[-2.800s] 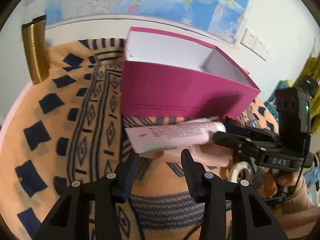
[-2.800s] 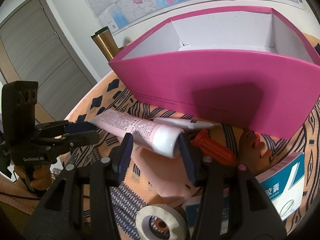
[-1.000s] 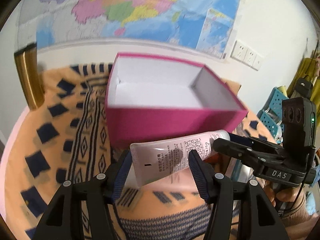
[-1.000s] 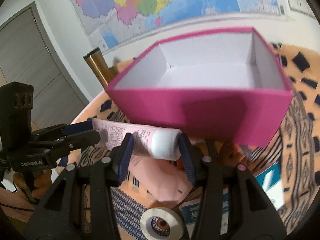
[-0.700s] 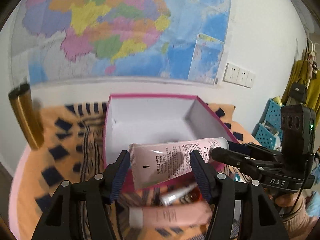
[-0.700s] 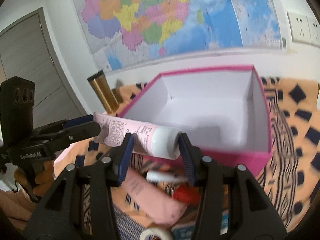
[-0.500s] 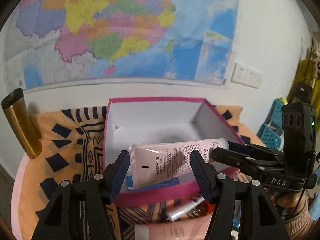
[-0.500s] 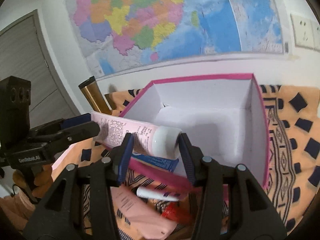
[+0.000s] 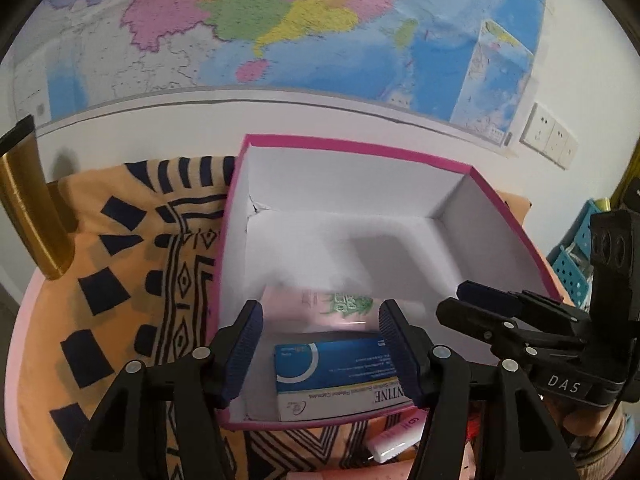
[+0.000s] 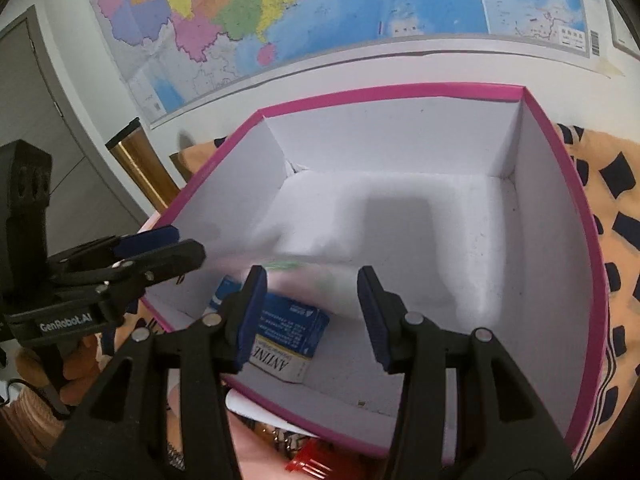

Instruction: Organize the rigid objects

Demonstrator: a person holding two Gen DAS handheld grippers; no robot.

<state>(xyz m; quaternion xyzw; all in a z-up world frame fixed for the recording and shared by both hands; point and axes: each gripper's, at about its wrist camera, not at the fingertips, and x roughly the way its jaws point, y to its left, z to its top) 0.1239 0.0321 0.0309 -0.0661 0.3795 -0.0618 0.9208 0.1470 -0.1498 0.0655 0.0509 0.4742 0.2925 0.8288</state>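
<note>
A pink box [image 9: 504,212] with a white inside stands open on the patterned cloth; it also shows in the right wrist view [image 10: 588,216]. A blurred pink tube [image 9: 320,304] is inside it, in mid-fall, also faint in the right wrist view [image 10: 304,276]. A blue and white medicine carton [image 9: 336,376] lies at the box's near end [image 10: 288,340]. My left gripper [image 9: 320,344] is open and empty above the box's near edge. My right gripper [image 10: 312,312] is open and empty over the box.
A gold tumbler [image 9: 28,208] stands at the left by the wall [image 10: 140,168]. Another pink tube [image 9: 396,436] and a red item [image 10: 308,464] lie on the orange patterned cloth [image 9: 120,280] in front of the box. A map hangs behind.
Both grippers lifted the pink tube from the cloth up over the box, then opened. The tube has left the jaws and is dropping into the box.
</note>
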